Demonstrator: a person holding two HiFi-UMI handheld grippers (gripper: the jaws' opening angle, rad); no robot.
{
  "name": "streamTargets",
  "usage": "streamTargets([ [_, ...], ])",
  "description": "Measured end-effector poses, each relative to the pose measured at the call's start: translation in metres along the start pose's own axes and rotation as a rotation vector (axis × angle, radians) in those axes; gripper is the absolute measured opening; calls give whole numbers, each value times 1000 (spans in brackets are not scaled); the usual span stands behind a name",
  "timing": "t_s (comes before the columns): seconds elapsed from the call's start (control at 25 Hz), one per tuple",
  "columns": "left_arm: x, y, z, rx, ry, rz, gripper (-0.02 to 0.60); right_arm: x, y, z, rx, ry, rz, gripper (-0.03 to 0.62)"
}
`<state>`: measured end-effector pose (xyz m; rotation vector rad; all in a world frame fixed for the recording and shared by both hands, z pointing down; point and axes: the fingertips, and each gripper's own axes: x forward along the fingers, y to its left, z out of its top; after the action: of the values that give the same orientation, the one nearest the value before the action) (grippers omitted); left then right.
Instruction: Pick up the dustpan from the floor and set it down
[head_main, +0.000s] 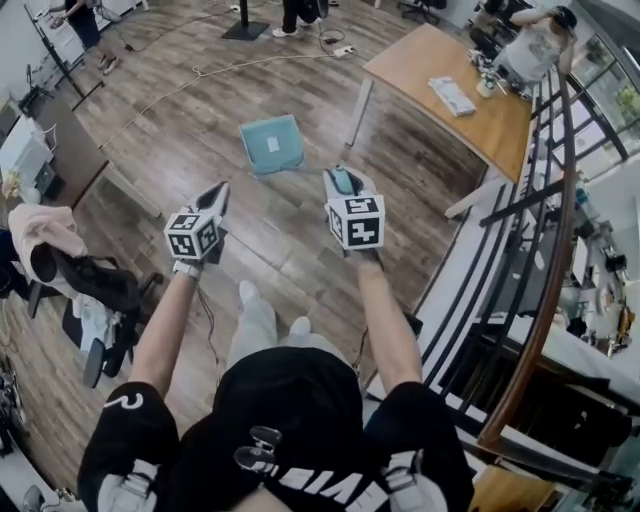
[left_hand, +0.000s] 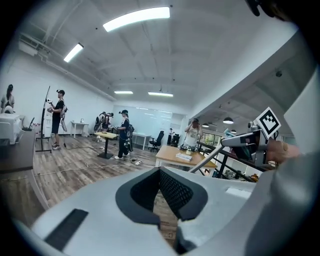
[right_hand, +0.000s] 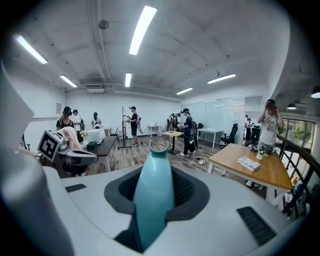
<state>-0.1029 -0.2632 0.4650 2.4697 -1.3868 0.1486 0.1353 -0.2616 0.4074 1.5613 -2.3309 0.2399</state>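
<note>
The right gripper (head_main: 339, 176) is clamped on the dustpan's teal handle (right_hand: 152, 195) - the handle's long axis runs out along the jaws, tilted a little upward, with its forked tip pointing away from the person. The square teal pan (head_main: 272, 145) shows ahead and to the left of that gripper, over the wood floor (head_main: 200, 110), though no view shows it joining the handle. The left gripper (left_hand: 161, 174) is held level beside it - tips together, nothing between them.

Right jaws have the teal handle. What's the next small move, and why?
Probably lower the right gripper toward the wooden floor ahead: its jaws clamp the teal handle well above the floor, the left gripper holds nothing, so setting down looks like what remains.
</note>
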Motion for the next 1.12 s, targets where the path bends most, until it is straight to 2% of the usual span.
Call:
streamTargets([
  [0.24,-12,-9,21,28,-30,7,-2,-25,0,26,8,-56,-2,87],
  [0.52,-19,-9,25,36,-36,22,-2,-27,-3,31,5,-64,-1,87],
  [0.84,-14,-10,13,35,-14,17,-2,-22,-8,11,18,-29,-4,87],
  [1.12,-1,-20,-5,29,13,0,-2,-15,-18,-24,28,23,-6,88],
])
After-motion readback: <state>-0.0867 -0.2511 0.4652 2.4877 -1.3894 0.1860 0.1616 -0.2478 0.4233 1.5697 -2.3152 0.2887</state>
